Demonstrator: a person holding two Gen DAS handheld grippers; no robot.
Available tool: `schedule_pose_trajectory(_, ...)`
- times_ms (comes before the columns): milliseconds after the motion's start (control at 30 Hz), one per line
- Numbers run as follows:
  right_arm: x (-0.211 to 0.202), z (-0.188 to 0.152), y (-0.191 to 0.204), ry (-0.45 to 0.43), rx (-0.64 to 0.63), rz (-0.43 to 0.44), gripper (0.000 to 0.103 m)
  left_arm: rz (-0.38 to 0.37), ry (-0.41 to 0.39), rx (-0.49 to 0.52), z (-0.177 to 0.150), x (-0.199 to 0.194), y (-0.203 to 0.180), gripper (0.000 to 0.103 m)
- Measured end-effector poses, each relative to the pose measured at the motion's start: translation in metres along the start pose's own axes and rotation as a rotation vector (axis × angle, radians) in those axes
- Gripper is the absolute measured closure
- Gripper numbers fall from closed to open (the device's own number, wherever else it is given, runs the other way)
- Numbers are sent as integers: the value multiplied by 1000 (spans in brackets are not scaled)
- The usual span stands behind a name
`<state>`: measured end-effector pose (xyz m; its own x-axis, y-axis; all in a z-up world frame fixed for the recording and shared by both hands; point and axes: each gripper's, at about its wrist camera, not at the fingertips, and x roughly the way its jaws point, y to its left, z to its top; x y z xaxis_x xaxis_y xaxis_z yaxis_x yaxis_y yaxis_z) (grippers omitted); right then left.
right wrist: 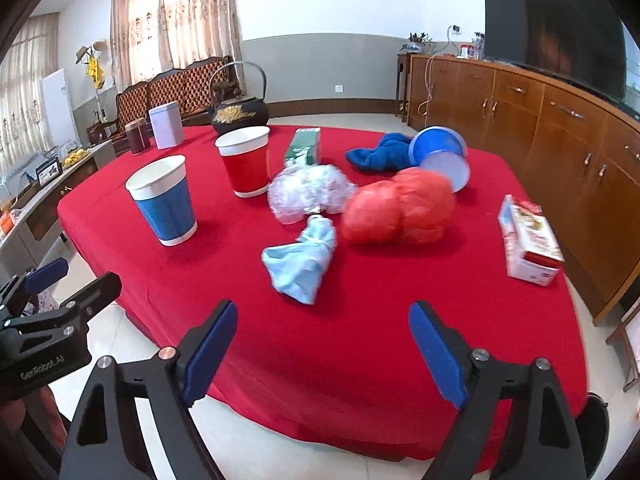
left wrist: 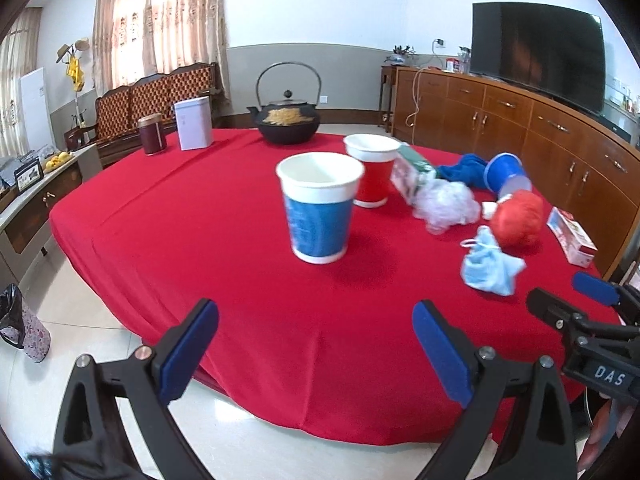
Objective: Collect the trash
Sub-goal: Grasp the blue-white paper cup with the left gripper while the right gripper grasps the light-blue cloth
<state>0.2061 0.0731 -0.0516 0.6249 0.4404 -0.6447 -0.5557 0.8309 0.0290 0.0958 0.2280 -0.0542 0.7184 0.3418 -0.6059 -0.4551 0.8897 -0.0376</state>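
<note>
I hold the left claw (left wrist: 316, 354) and right claw (right wrist: 323, 354) spread apart, empty, at the near edge of the red bench (right wrist: 360, 320); the crumpled blue mask (right wrist: 302, 260) lies just ahead.

Counter cloth (right wrist: 360, 340): solid red. Near cup (right wrist: 166, 200): blue band, white rim and base. Second cup (right wrist: 245, 164): red, white rim. Tipped cup (right wrist: 440, 152) at 1 o'clock: blue, white inside. Rag (right wrist: 378, 152): dark blue. Crumpled bags: one clear-white (right wrist: 308, 192), one orange-red (right wrist: 400, 208). Face mask (right wrist: 304, 256): light blue. Carton (right wrist: 304, 144) at 12 o'clock: green and white. Box (right wrist: 528, 240) at 3 o'clock: white with red print. Kettle (left wrist: 288, 120): black with gold motif. Tin (left wrist: 194, 122): white. Jar (left wrist: 152, 134): maroon. Both grippers, left (left wrist: 316, 354) and right (right wrist: 322, 354): black with blue pads.
</note>
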Motion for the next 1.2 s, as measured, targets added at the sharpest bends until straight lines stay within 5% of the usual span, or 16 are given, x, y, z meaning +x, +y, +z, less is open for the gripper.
schedule_pose_trajectory(433,74,16,18,91,25,5,52,-18,8,0,22,46,7,8)
schedule_pose_trajectory(767,95,36,14,62,39,23,85,-41,26,-9,31,80,-5,14)
schedule_pose_trajectory(900,94,37,9,37,50,33,89,-51,46,-16,31,90,-6,25)
schedule_pose_trajectory(967,93,37,8,31,51,32,91,-55,58,-20,31,95,-7,44)
schedule_pose_trajectory(1200,87,37,1,17,59,49,93,-77,43,-5,27,79,-17,46)
